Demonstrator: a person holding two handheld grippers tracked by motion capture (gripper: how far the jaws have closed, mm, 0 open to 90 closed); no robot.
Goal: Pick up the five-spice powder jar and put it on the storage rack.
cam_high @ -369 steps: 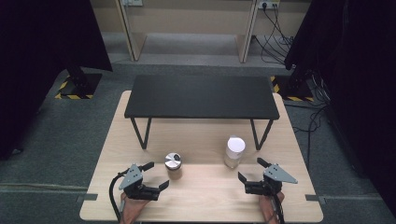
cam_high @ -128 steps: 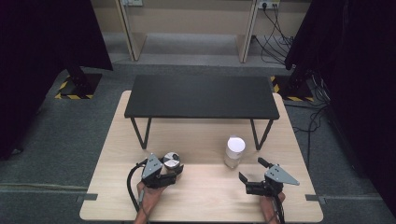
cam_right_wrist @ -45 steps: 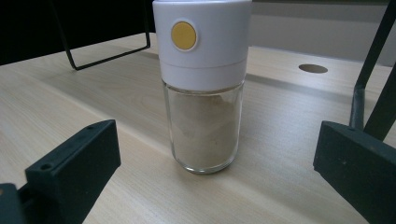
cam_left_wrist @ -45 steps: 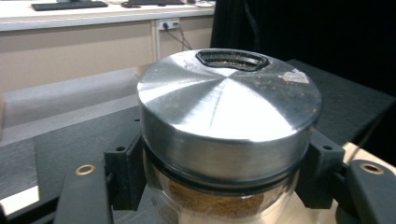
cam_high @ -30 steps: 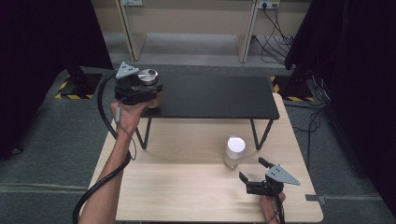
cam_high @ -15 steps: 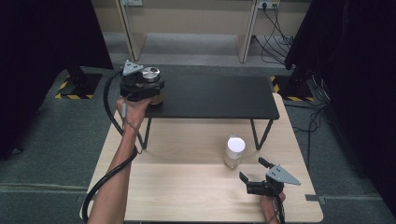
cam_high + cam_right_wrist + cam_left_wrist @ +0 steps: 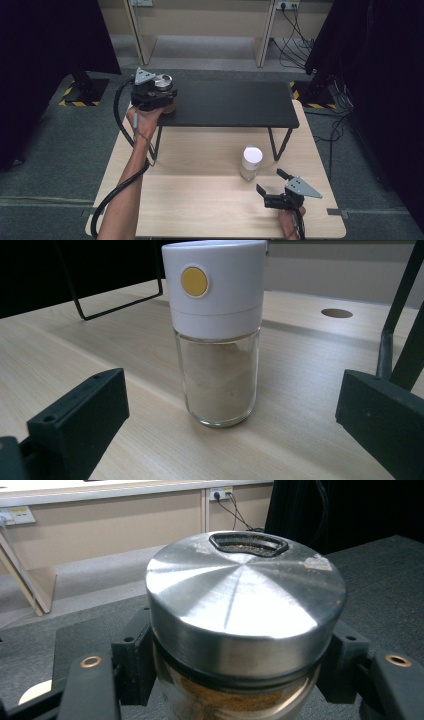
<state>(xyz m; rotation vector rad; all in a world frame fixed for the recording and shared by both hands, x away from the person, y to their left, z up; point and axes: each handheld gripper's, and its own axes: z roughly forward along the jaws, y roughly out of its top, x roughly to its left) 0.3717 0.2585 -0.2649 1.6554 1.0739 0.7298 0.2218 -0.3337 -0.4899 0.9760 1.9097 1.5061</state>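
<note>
Fingers of the left gripper (image 7: 159, 95) pinch the steel-lidded jar (image 7: 245, 625) from both sides, at the left end of the black shelf (image 7: 235, 102). Further right, the white-capped jar (image 7: 251, 162) stands upright on the table (image 7: 200, 200), just ahead of the right gripper (image 7: 267, 192), whose fingers are spread apart.

Even overhead light; dark curtains (image 7: 45, 45) underexposed. Glare streaks on steel lid (image 7: 240, 595). Near jaws soft-focused; soft shadows under shelf (image 7: 230, 102).
</note>
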